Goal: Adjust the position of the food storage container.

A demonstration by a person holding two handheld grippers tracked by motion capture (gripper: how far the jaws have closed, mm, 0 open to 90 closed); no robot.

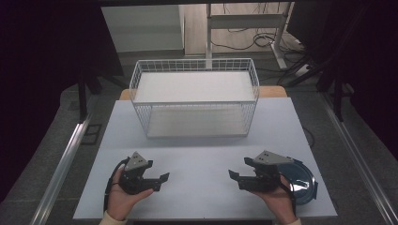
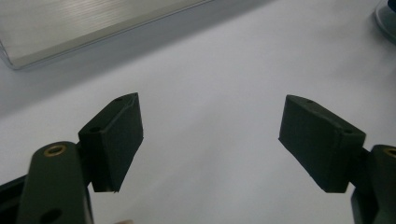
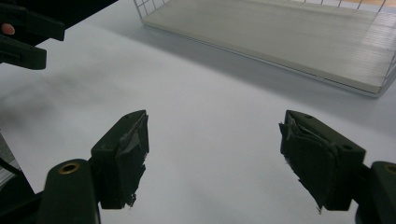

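A hand holds my left gripper (image 1: pixel 161 181) low over the white table (image 1: pixel 197 159) at the near left, jaws pointing right. In the left gripper view it (image 2: pixel 210 135) stands open with only bare tabletop between the pads. My right gripper (image 1: pixel 236 179) is held at the near right, pointing left toward the other one. Its jaws (image 3: pixel 212 144) are also open with nothing between them, and their pads (image 3: pixel 133 154) look worn and torn. A white wire basket (image 1: pixel 195 62) with a pale flat floor stands at the table's far middle.
A dark blue round dish (image 1: pixel 300 180) lies at the near right, partly behind the right hand; its rim (image 2: pixel 386 18) peeks into the left gripper view. The basket's floor (image 3: pixel 280 37) lies ahead of the right gripper. The left gripper (image 3: pixel 23 35) appears at that view's top left.
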